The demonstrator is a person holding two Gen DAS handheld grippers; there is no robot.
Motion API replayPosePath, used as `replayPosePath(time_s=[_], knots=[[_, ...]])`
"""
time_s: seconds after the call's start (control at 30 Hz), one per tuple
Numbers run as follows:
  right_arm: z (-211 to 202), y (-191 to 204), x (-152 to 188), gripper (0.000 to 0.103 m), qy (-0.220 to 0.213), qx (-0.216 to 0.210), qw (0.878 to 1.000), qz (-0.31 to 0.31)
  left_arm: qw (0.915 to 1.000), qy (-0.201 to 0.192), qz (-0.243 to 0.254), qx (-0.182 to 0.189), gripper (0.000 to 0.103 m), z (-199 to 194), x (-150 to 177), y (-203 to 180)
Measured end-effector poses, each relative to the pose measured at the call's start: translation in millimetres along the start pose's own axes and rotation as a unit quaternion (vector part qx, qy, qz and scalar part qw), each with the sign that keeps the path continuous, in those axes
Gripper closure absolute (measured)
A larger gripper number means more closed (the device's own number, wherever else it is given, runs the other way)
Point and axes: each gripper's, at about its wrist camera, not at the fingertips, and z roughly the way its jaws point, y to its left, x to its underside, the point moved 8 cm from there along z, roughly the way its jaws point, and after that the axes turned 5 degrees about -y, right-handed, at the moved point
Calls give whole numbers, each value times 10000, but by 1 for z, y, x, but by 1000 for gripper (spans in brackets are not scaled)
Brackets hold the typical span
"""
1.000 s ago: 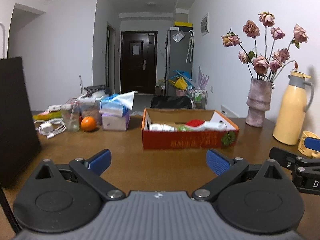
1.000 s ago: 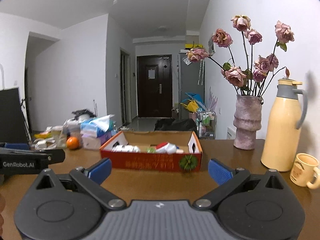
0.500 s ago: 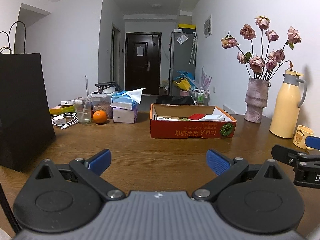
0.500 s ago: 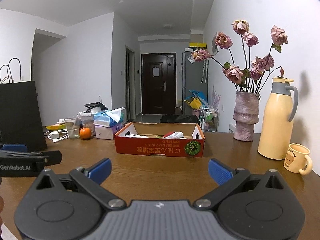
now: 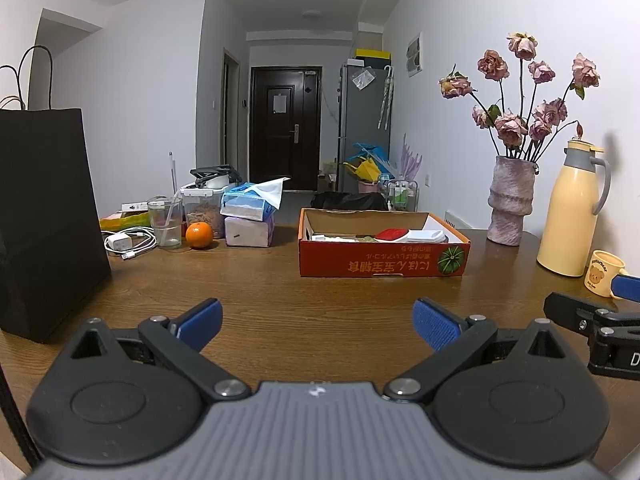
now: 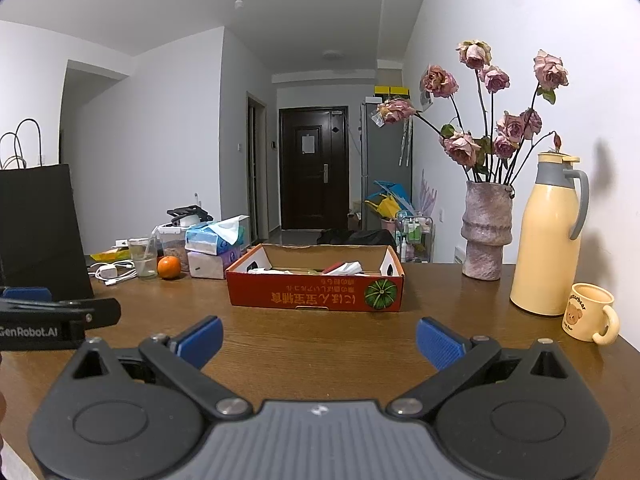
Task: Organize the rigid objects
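A red cardboard box (image 5: 384, 266) stands in the middle of the brown table, and it shows in the right wrist view (image 6: 316, 298) too. It holds a red and white object (image 5: 408, 235) and other white items. My left gripper (image 5: 318, 322) is open and empty, well short of the box. My right gripper (image 6: 320, 340) is open and empty, also short of the box. Each gripper shows at the edge of the other's view.
A black paper bag (image 5: 44, 216) stands at the left. An orange (image 5: 199, 235), a glass (image 5: 164, 222), tissue packs (image 5: 250, 210) and a charger cable (image 5: 128, 242) lie at the back left. A vase of roses (image 6: 486, 236), a yellow flask (image 6: 550, 236) and a mug (image 6: 588, 312) stand at the right.
Both grippers have pulled back from the box and risen; the box looks farther away and the black bag's top has come into view. Both stay open.
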Motion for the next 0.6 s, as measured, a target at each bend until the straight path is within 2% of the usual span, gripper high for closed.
replayPosePath(time_s=[0.6], knots=[[1,2,1,0,15,-10,10000,-17,10000,38,-28,-6,0,1,1,1]])
